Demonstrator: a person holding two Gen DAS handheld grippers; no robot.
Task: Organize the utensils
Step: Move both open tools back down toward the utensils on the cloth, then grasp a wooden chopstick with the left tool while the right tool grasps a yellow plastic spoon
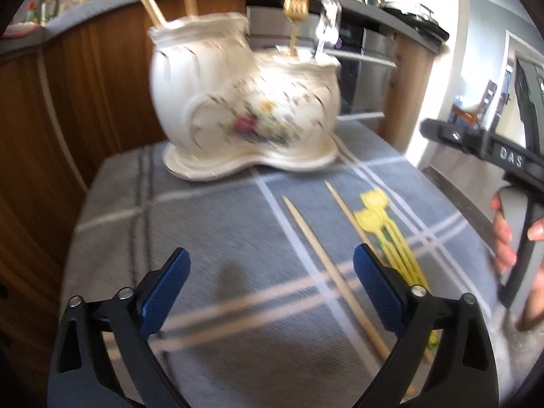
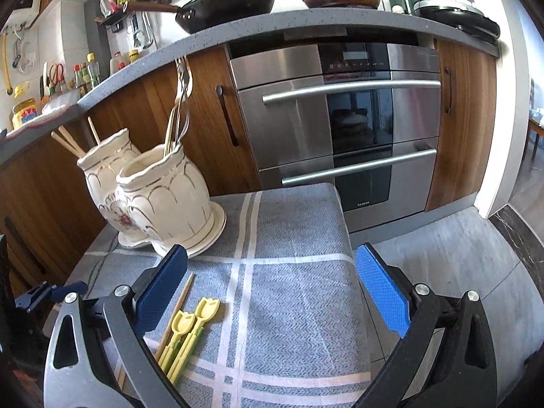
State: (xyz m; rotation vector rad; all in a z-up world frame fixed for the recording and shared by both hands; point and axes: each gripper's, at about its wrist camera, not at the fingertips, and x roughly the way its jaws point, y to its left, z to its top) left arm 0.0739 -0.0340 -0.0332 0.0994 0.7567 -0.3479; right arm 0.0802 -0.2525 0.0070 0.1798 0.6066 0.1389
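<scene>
A cream floral two-pot ceramic holder (image 1: 244,102) stands at the far side of the grey checked cloth (image 1: 210,238). Its taller pot holds wooden chopsticks (image 1: 149,0); its lower pot holds a gold fork (image 1: 295,3) and a silver fork (image 1: 328,17). Two loose chopsticks (image 1: 326,265) and several yellow plastic picks (image 1: 384,231) lie on the cloth. My left gripper (image 1: 270,292) is open and empty, hovering over the loose chopsticks. My right gripper (image 2: 272,292) is open and empty above the cloth, with the picks (image 2: 187,329) and a chopstick (image 2: 176,309) by its left finger. The holder (image 2: 159,197) stands to its far left.
Wooden cabinets (image 2: 210,119) and a steel oven (image 2: 340,129) stand behind the small table. The counter (image 2: 272,23) above carries pans and bottles. The table's right edge drops to grey floor (image 2: 442,255). The hand-held right gripper body (image 1: 510,183) shows at the right of the left wrist view.
</scene>
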